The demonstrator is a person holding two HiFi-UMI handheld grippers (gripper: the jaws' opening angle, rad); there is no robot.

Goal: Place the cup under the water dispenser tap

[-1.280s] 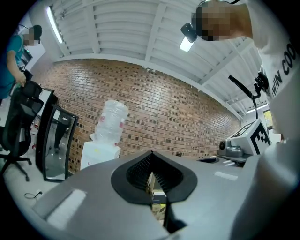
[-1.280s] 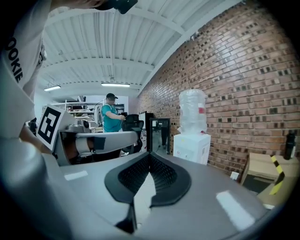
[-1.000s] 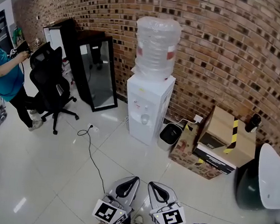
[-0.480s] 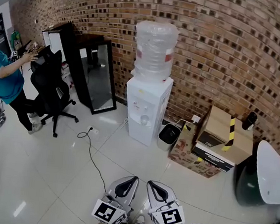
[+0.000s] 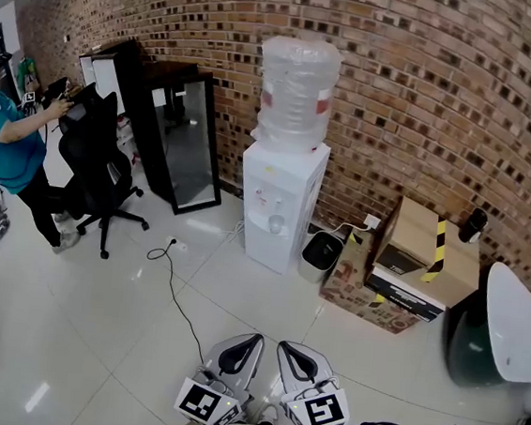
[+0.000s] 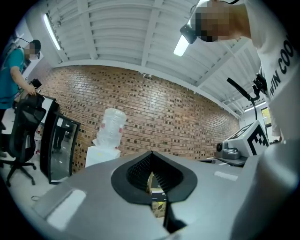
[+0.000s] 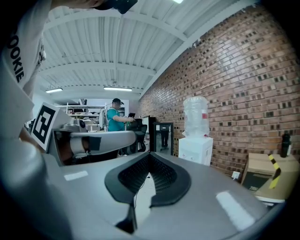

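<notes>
The white water dispenser [image 5: 280, 204] stands against the brick wall with a clear bottle [image 5: 298, 88] on top; its taps face me. It also shows in the left gripper view [image 6: 101, 152] and the right gripper view [image 7: 196, 149]. No cup shows in any view. My left gripper [image 5: 256, 341] and right gripper [image 5: 282, 346] are side by side at the bottom edge, far short of the dispenser, pointing towards it. Both are shut with nothing between the jaws [image 6: 151, 154] [image 7: 150, 155].
A small dark bin [image 5: 321, 255] and cardboard boxes [image 5: 411, 265] sit right of the dispenser. A black cable [image 5: 174, 292] runs across the white tile floor. At the left are a black glass-door cabinet [image 5: 183, 142], an office chair [image 5: 96, 165] and a person in teal [image 5: 8, 147].
The person at the left has turned and reached out over the chair. Both grippers keep their place at the bottom edge, still shut; the dispenser barely shifts.
</notes>
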